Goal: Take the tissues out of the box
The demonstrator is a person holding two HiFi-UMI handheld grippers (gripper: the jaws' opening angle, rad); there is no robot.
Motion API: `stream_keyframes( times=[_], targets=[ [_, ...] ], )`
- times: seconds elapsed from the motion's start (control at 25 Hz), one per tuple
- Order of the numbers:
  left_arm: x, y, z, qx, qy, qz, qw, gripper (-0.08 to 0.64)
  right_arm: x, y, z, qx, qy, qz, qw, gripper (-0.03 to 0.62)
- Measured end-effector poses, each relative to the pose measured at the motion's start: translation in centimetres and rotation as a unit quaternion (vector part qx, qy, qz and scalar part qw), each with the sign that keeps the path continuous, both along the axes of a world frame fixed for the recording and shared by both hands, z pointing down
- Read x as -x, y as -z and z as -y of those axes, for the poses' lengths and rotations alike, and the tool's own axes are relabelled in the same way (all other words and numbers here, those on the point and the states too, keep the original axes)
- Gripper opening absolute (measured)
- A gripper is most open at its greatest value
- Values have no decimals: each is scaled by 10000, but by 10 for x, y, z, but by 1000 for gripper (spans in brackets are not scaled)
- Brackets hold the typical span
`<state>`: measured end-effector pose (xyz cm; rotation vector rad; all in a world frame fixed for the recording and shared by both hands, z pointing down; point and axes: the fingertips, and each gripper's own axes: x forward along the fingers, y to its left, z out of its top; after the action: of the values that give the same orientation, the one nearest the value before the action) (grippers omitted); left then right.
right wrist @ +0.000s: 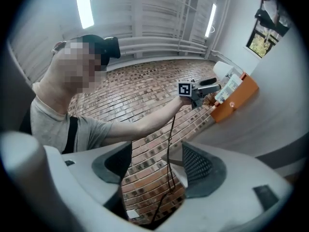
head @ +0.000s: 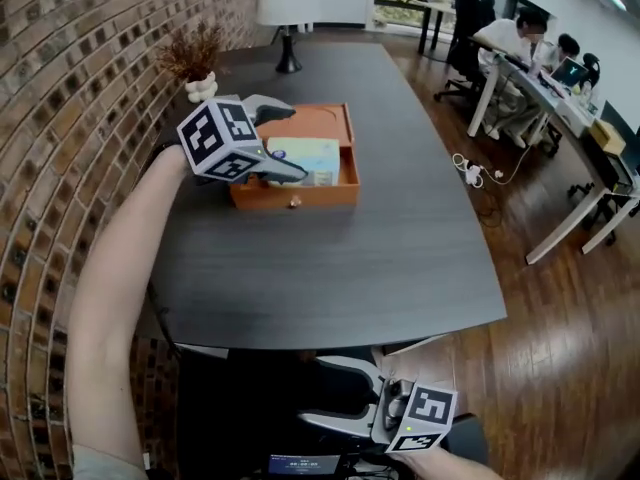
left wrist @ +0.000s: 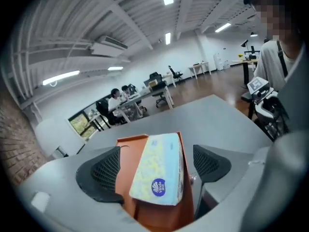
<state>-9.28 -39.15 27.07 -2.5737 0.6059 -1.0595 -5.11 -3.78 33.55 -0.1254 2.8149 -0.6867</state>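
Note:
A pale yellow-and-blue tissue pack [head: 305,158] lies in the open orange box [head: 300,196] at the far left of the dark table [head: 400,258]. My left gripper [head: 293,140] stands open over the box with one jaw on each side of the pack. In the left gripper view the pack [left wrist: 161,163] lies between the mesh pads [left wrist: 105,170], and the orange box [left wrist: 126,166] shows in the gap beside it, so neither pad presses on it. My right gripper [head: 338,396] hangs open and empty below the table's near edge. Its own view shows its jaws [right wrist: 154,166] apart, with the box [right wrist: 237,98] far off.
A brick wall [head: 60,128] runs along the left. A small vase of dried plants [head: 197,68] and a lamp [head: 288,23] stand beyond the box. People sit at desks [head: 515,43] at the back right. A power strip with cable [head: 472,173] lies on the wood floor.

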Motion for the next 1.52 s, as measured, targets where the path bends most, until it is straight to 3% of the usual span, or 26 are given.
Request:
stream_keyframes(
  times=[0.12,0.24,0.44,0.56,0.8,0.88,0.96,1.08,1.16,1.24,1.28,1.32,1.4,1.52],
  targets=[
    [-7,-23,8,426,-237,548,9973,465,-2,-1,2,22,-10,25,10000,325],
    [-6,-42,21,680,-149,822,9942,464,-2,0,0,59,1,50,10000,325],
    [-5,-60,25,1080,-73,742,9913,446,-5,2,2,70,-1,83,9999,325],
    [-5,-63,24,991,-146,894,9909,394,-6,1,2,52,-2,91,9999,325],
    [-2,-55,24,812,-39,1009,9916,360,-3,7,-1,11,35,78,10000,325],
    [1,-38,24,646,35,803,9947,360,-4,3,0,-30,-5,46,10000,325],
    [4,-10,20,419,91,366,9984,359,-3,0,1,-57,-32,17,10000,325],
    [10,41,-3,71,80,-659,9978,359,1,-3,1,-77,-37,-23,10000,325],
    [15,72,-30,-63,45,-1530,9882,359,2,-3,0,-88,-30,-37,9999,325],
    [21,94,-61,-13,4,-2620,9651,359,2,-2,-1,-95,-22,-55,9999,325],
    [25,101,-78,109,-41,-3249,9457,359,3,-3,-2,-103,-14,-65,9999,325],
    [30,106,-97,282,-109,-3887,9209,359,3,-3,-3,-114,-3,-74,9999,325],
    [41,106,-139,658,-274,-5057,8597,359,5,-3,-5,-149,30,-92,9998,325],
    [55,91,-204,1085,-474,-6368,7618,359,7,-3,-9,-218,61,-135,9997,325]
  ],
)
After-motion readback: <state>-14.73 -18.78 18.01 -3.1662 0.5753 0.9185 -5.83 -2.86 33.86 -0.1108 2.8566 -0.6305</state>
